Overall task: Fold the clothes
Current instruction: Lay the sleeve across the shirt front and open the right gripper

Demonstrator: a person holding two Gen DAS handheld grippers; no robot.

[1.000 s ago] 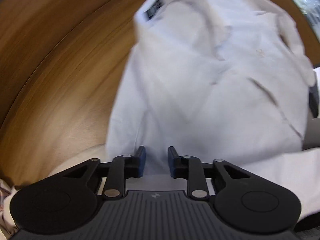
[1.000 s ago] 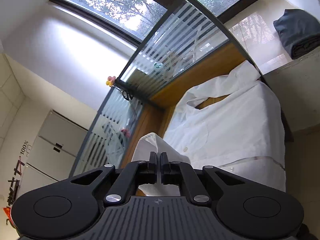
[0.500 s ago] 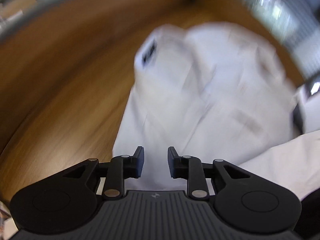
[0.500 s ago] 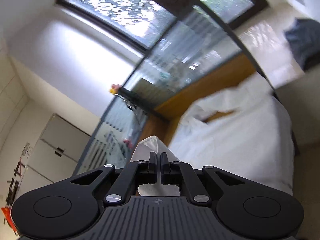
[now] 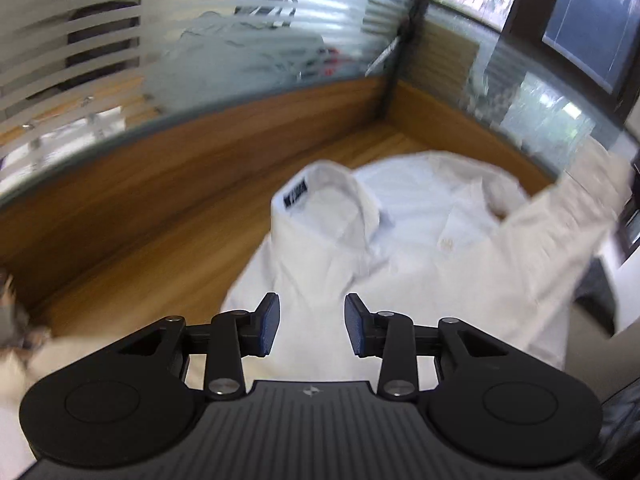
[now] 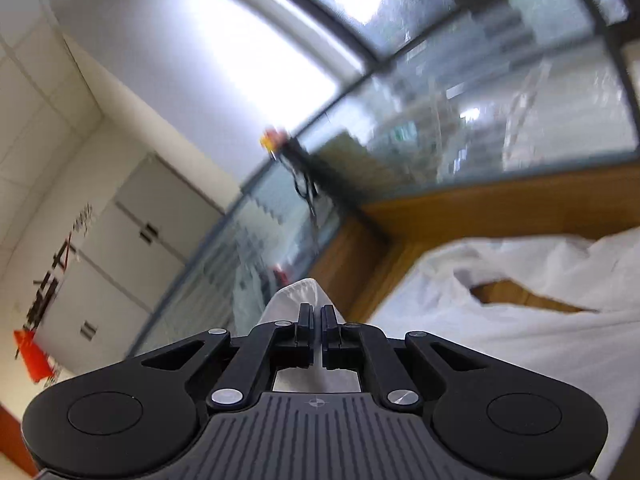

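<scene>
- Left wrist view: our left gripper hangs released just above the white shirt.
- Shirt lies collar-away along the wooden desk, toward its far corner.
- Our right gripper clenches the sleeve, lifted at the right edge.

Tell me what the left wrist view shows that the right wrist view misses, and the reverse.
Only the left wrist view shows the open left gripper, the collar with its black label, and a raised sleeve. Only the right wrist view shows the right gripper shut on a fold of white cloth, plus grey cabinets. Both show the white shirt on the wooden desk and the glass partition.
</scene>
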